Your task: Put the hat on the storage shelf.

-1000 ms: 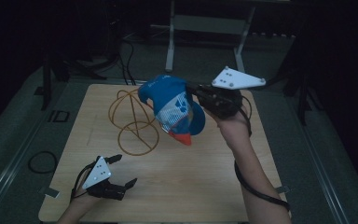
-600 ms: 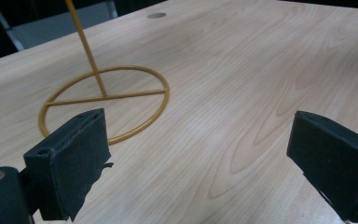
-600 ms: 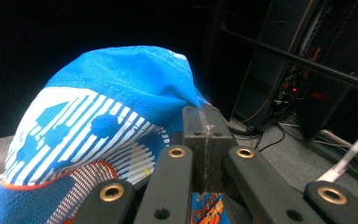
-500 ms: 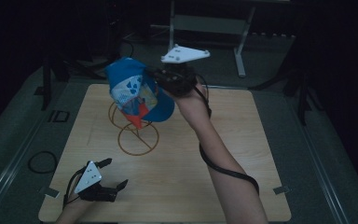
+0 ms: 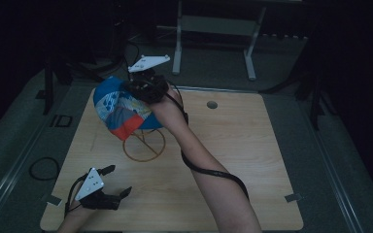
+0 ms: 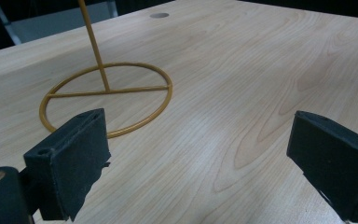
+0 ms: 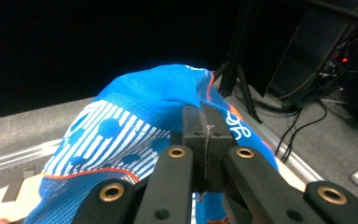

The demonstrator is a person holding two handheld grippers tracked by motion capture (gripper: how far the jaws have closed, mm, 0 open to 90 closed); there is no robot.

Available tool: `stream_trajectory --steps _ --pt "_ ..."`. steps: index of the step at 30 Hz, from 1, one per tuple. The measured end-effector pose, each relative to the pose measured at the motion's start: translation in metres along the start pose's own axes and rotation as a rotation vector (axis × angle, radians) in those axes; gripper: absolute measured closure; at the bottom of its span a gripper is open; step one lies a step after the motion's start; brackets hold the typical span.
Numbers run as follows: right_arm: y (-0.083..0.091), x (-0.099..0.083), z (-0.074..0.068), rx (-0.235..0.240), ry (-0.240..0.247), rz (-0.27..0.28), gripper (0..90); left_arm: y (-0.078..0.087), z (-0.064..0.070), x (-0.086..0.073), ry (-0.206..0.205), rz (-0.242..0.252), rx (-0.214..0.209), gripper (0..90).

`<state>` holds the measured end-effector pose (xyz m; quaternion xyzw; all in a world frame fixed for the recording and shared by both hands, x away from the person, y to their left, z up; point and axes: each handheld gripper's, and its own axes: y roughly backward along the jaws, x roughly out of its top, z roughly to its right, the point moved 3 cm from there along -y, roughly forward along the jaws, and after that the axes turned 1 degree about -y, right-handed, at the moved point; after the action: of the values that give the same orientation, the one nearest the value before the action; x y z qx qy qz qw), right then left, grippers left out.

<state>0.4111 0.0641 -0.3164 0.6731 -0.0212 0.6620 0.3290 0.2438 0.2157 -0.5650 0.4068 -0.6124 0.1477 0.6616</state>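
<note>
Right gripper [image 5: 143, 90]: jaws pressed on blue fabric cap with white stripes and red brim [image 5: 121, 109], held over gold wire stand [image 5: 144, 144] at table's 11 o'clock; step judged: hanging cap; next, lower it onto the stand's top; left gripper [image 5: 111, 187]: spread, empty, at 7 o'clock; wooden table [image 5: 252, 145] unobstructed.

Both grippers black w/ grey 3-cornered top plates: left gripper [image 5: 110, 187], right gripper [image 5: 143, 87]. Jaws flat, matte black pads, brass-ringed pivot holes. Black cable coils round right forearm. Arms bare, no sleeves.
</note>
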Motion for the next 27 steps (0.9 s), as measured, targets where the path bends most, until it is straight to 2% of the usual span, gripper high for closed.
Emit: stream_trajectory --steps 2,9,13,22,27 --pt "-0.004 -0.004 -0.001 0.003 0.006 -0.013 90.0 0.001 0.0 0.0 -0.001 0.003 -0.001 5.8" --pt "-0.008 -0.021 0.005 0.001 -0.017 -0.041 90.0 -0.001 0.0 -0.002 0.007 -0.003 -0.007 5.8" --pt "-0.004 -0.03 0.01 0.006 -0.046 -0.042 90.0 -0.002 0.0 -0.002 0.009 -0.007 -0.015 5.8" --pt "0.007 -0.05 0.015 0.011 -0.078 -0.033 90.0 -0.003 0.0 -0.003 0.015 -0.006 -0.012 5.8" --pt "0.01 -0.058 0.017 0.008 -0.092 -0.017 81.3 -0.003 0.001 -0.004 0.014 -0.011 -0.021 5.8"
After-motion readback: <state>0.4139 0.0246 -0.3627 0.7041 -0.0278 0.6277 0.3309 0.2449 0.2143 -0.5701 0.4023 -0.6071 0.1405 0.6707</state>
